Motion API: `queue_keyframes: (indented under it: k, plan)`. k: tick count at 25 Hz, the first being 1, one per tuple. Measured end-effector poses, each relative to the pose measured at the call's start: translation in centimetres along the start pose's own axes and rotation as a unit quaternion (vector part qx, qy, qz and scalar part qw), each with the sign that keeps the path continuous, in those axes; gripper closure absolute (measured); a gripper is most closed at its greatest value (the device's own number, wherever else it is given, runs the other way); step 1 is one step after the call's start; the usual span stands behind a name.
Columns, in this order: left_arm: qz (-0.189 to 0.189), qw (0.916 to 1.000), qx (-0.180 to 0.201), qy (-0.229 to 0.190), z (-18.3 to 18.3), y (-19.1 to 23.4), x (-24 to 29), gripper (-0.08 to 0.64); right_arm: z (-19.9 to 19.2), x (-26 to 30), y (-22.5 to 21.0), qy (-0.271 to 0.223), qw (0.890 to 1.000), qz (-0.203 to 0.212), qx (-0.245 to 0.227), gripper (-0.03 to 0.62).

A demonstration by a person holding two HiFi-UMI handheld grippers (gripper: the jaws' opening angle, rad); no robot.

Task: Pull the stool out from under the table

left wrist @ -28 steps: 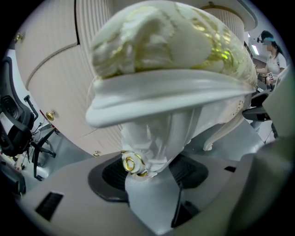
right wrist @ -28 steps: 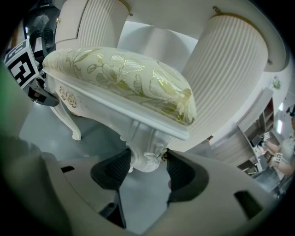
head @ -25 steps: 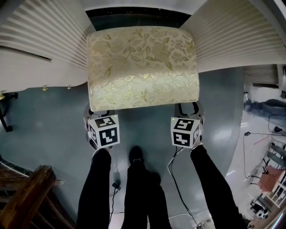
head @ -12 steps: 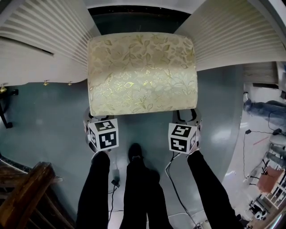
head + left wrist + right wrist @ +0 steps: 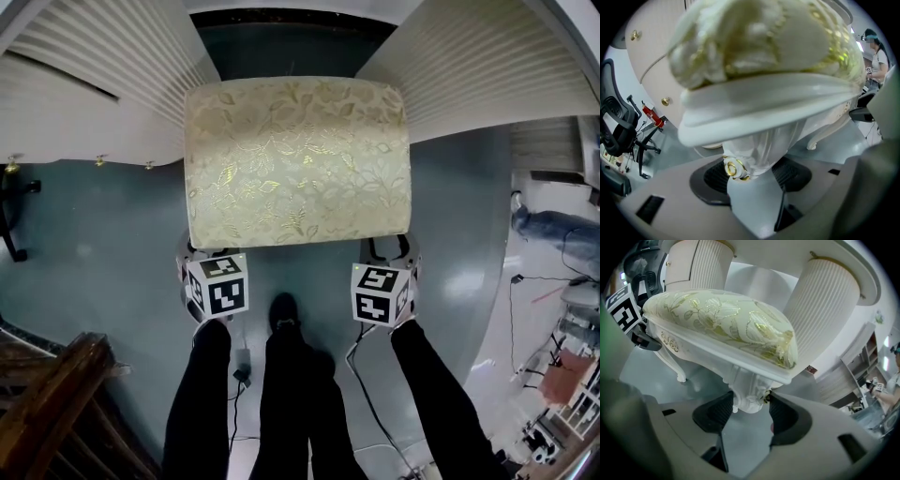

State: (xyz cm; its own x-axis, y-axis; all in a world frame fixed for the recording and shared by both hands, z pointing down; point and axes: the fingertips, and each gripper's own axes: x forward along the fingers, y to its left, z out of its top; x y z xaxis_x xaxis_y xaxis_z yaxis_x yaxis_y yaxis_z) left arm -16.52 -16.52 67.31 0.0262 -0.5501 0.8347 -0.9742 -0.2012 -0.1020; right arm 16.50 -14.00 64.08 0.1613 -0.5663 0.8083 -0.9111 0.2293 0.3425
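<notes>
- Two arms in black sleeves (image 5: 197, 403) reach out and down, side by side.
- Each hand holds one tool, so there are two tools. Both tip down toward the floor (image 5: 84, 234).
- The left tool (image 5: 750, 174) sits at the near left corner of the stool (image 5: 298, 159). Its two pads pinch the top of a white curvy leg (image 5: 759, 145) with a gold flower on it.
- The right tool (image 5: 750, 401) sits at the near right corner. Its pads squeeze the top of the leg there (image 5: 747, 392), one pad on each side.
- There are two marker cubes, one on each tool (image 5: 217, 286).
- There is one stool, with a gold leafy cushion. It stands on the grey floor.
- Its far end is between the two ribbed white posts (image 5: 112, 75) of the worktop. Its near end sticks out toward the person.
- One black shoe (image 5: 284, 312) shows between the two tools, near the stool.
</notes>
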Motion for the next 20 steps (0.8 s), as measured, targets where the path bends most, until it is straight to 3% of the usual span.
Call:
queue_keyframes:
  k: [20]
  plan:
    - [-0.002, 0.9992, 0.009, 0.039, -0.4, 0.33, -0.08, 0.268, -0.56, -0.55, 0.41, 0.031, 0.999, 0.013, 0.009, 0.365]
